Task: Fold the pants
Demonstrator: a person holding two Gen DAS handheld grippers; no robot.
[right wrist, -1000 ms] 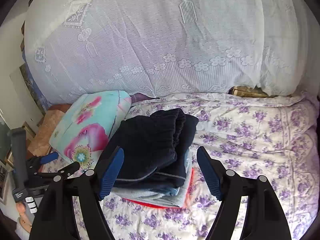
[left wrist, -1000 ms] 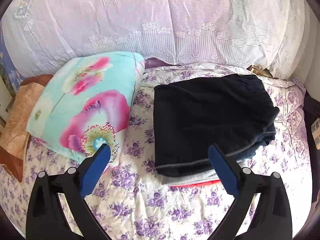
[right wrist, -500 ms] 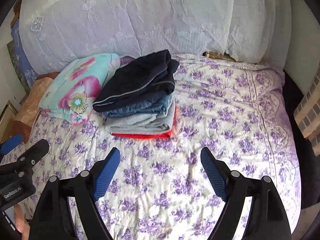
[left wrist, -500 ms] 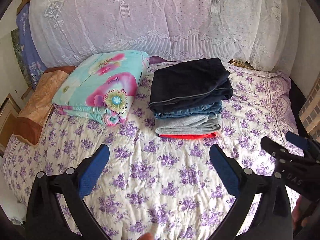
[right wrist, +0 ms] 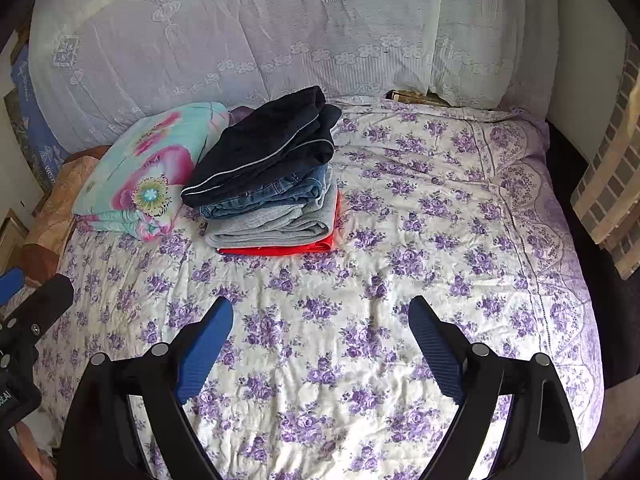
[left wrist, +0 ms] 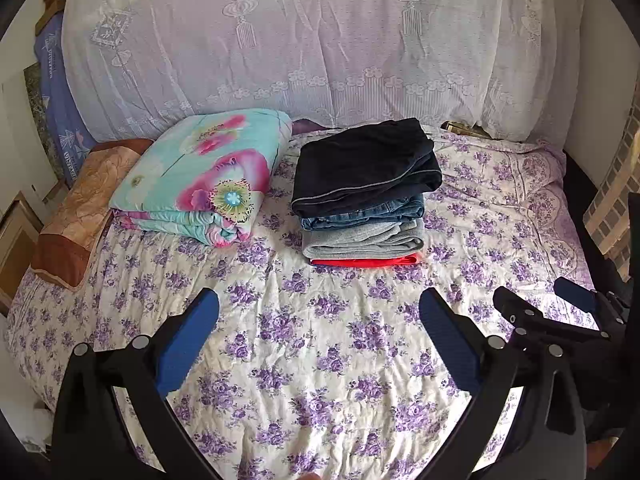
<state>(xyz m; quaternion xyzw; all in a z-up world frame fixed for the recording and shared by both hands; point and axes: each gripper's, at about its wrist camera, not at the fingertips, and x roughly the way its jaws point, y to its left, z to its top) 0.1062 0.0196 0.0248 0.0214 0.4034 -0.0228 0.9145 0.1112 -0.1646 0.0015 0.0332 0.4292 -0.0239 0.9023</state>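
At nine o'clock in my left view lies the brown pillow (left wrist: 76, 208), and beside it toward ten the flowered quilt (left wrist: 204, 180), folded. Just past it at twelve sits the stack: the dark pants (left wrist: 364, 168) on top, folded, over jeans (left wrist: 360, 216), a grey garment (left wrist: 360, 238) and a red one (left wrist: 364, 261), all resting on the purple-flowered bedspread (left wrist: 320, 360).

A second ago my tongs were right up against that pile; now both have drawn well back toward the foot of the bed, and the whole stack shows. My left gripper (left wrist: 318, 318) stands with its blue pads wide apart, nothing between them. At three o'clock my right gripper (left wrist: 544, 304) pokes in; from its own camera the right gripper (right wrist: 322, 330) is likewise spread and empty, the pants (right wrist: 264, 148) at eleven.

I judge the fold finished and the pants put away. No unfolded pants are in view.
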